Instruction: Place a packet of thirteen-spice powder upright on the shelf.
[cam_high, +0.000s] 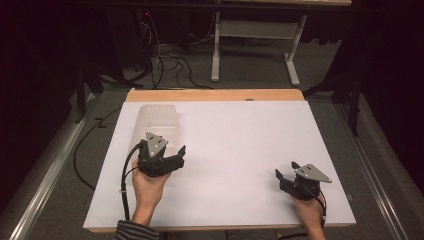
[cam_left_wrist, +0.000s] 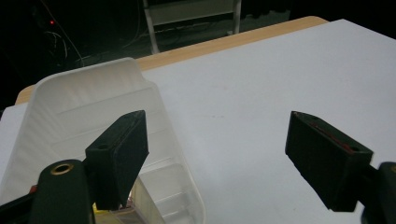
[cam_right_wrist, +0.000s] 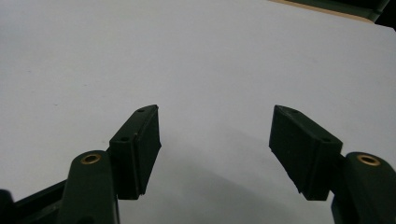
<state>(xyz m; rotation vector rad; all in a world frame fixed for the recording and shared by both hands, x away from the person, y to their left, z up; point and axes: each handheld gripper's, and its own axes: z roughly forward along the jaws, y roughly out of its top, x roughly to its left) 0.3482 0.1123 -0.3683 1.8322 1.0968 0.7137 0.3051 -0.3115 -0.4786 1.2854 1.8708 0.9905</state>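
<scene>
Setting: a bench (cam_high: 235, 150) covered by a white sheet, with a strip of bare wood along its far edge; dark floor with cables and the legs of another piece of furniture lie beyond it.
Person: two forearms enter from the bottom of the high view, each hand holding a black gripper; a striped sleeve shows at the lower left.
Left gripper (cam_high: 167, 154): held over the left part of the bench, near its middle depth, a grey three-cornered plate on top and a black cable trailing back along the forearm.
Left jaws: spread wide apart, holding nothing; in the left gripper view one jaw sits in front of the container and the other stands over bare white sheet.
Right gripper (cam_high: 286, 170): held low over the right front part of the bench, well apart from the left one, also topped with a grey plate.
Right jaws: spread wide apart and empty, with plain white sheet between them in the right gripper view.
Container (cam_left_wrist: 98, 126): a translucent plastic tub with rounded corners and ribbed walls, on the left rear part of the bench, just beyond and partly under the left gripper.
Container contents: something yellowish shows at its near end behind the left jaw, too hidden to identify.
</scene>
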